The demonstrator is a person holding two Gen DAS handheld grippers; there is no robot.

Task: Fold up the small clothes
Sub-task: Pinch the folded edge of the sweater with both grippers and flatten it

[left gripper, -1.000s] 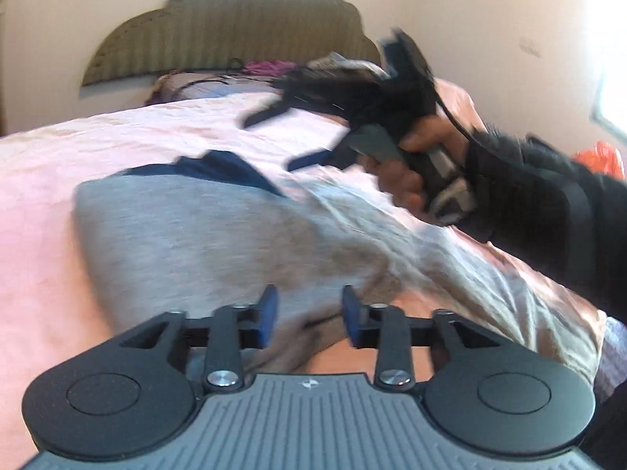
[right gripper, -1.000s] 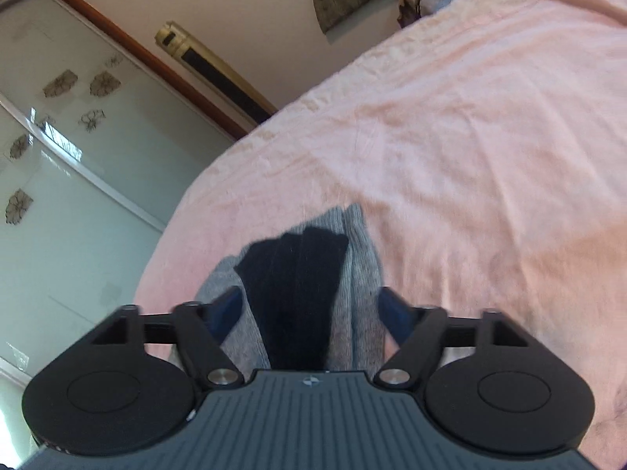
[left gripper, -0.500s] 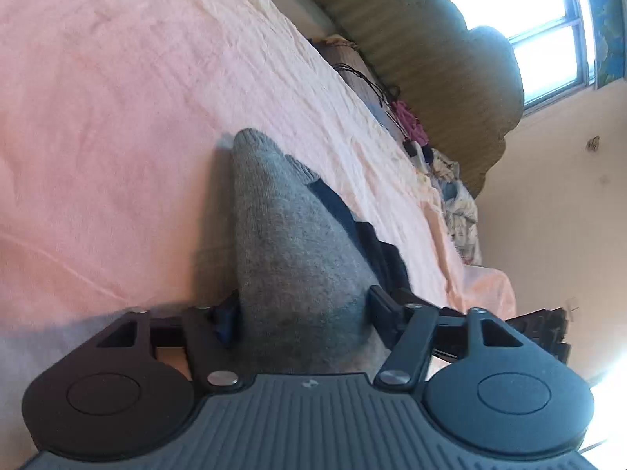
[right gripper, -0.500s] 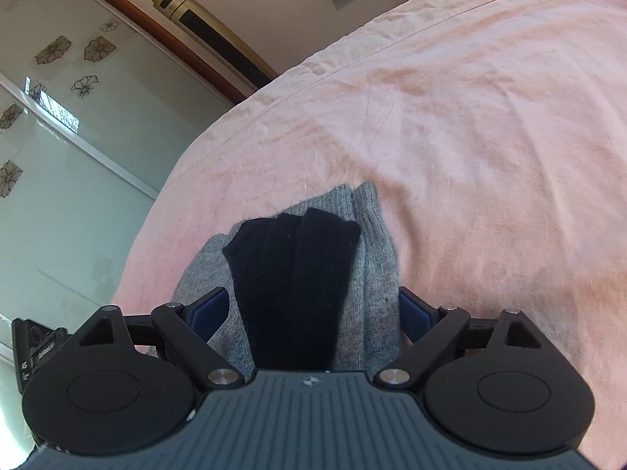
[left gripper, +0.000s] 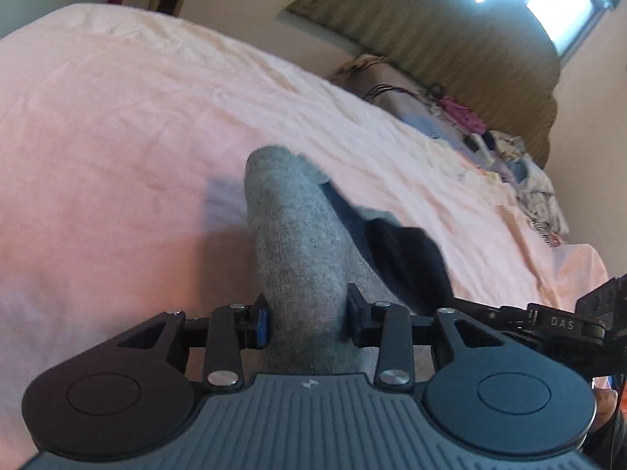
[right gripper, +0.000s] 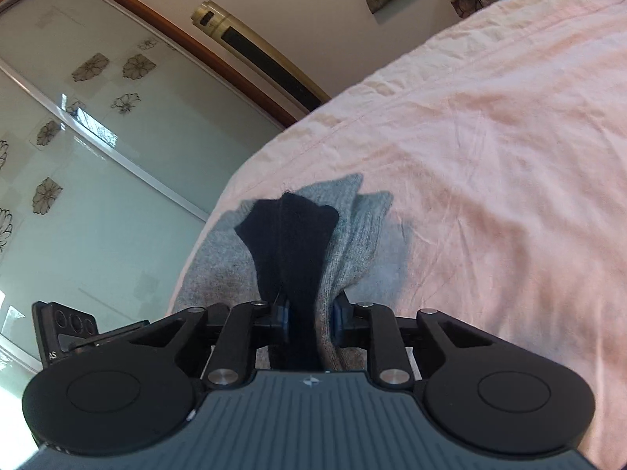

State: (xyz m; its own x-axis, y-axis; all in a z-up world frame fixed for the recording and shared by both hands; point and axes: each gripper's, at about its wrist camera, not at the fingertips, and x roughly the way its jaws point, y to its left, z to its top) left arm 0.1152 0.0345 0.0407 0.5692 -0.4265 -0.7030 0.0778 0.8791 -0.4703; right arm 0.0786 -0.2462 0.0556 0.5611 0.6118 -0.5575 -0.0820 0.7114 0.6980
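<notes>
A pink bedsheet covers the bed; on it lies a grey sock with a dark cuff; the left gripper is closing around its grey end; the right gripper is closing on the cuff end, fabric bunched between the pads.

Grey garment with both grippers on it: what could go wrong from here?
1. The right gripper, closing, has bunched dark trim and grey knit between its fingers; the fold may come out creased.
2. The left gripper, also closing, pinches a thick roll of the grey garment; a layer might slip out.
3. The pink sheet could get dragged.
</notes>
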